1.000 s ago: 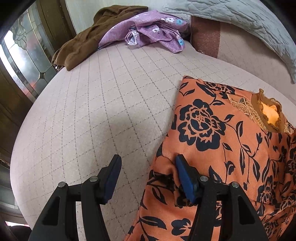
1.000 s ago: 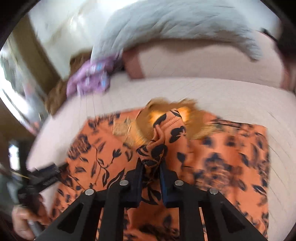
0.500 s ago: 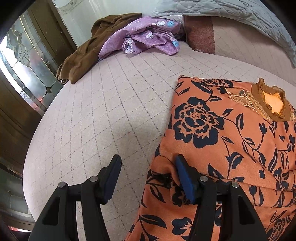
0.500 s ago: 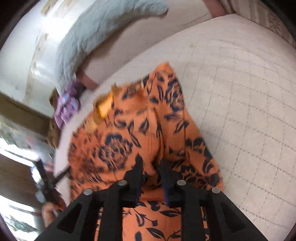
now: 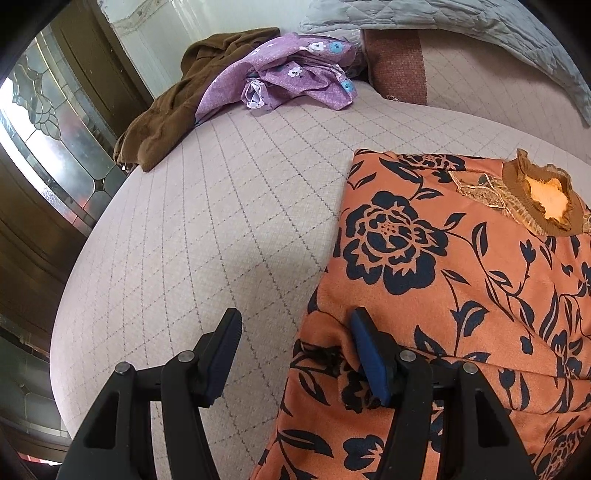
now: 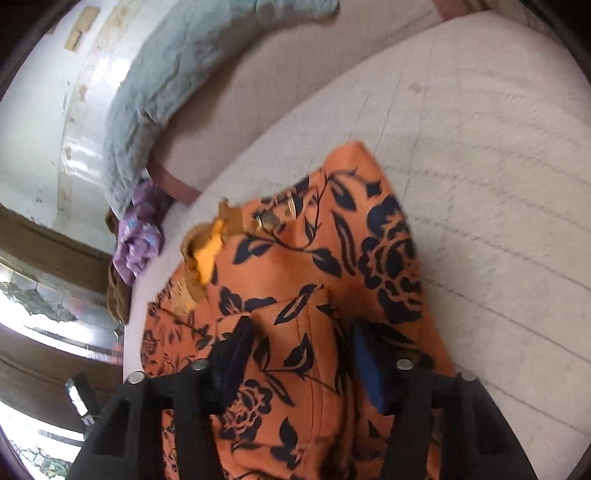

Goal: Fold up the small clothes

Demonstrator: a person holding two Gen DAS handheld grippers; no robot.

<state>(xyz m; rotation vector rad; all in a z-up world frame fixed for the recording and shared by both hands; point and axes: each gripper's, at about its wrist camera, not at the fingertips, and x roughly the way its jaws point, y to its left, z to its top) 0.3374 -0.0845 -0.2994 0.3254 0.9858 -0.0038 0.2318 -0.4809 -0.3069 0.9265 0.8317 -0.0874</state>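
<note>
An orange garment with dark blue flowers (image 5: 443, 280) lies flat on the beige checked bed, its brown frilled neck (image 5: 543, 199) at the far end. My left gripper (image 5: 295, 339) is open at the garment's left edge, its right finger on the cloth and its left finger over bare bed. In the right wrist view the same garment (image 6: 314, 266) lies below my right gripper (image 6: 299, 343), which is open with both fingers over a folded-in flap of the cloth and holds nothing.
A purple flowered garment (image 5: 291, 74) and a brown one (image 5: 166, 110) lie heaped at the bed's far left corner. A grey quilt (image 5: 461, 26) drapes the headboard. A stained-glass door (image 5: 44, 122) stands left of the bed. Bare bed surface (image 6: 498, 184) lies right of the garment.
My right gripper was shut on a fold of the orange garment, carried it across, and has now opened and let it go. My left gripper stayed open at the left edge.
</note>
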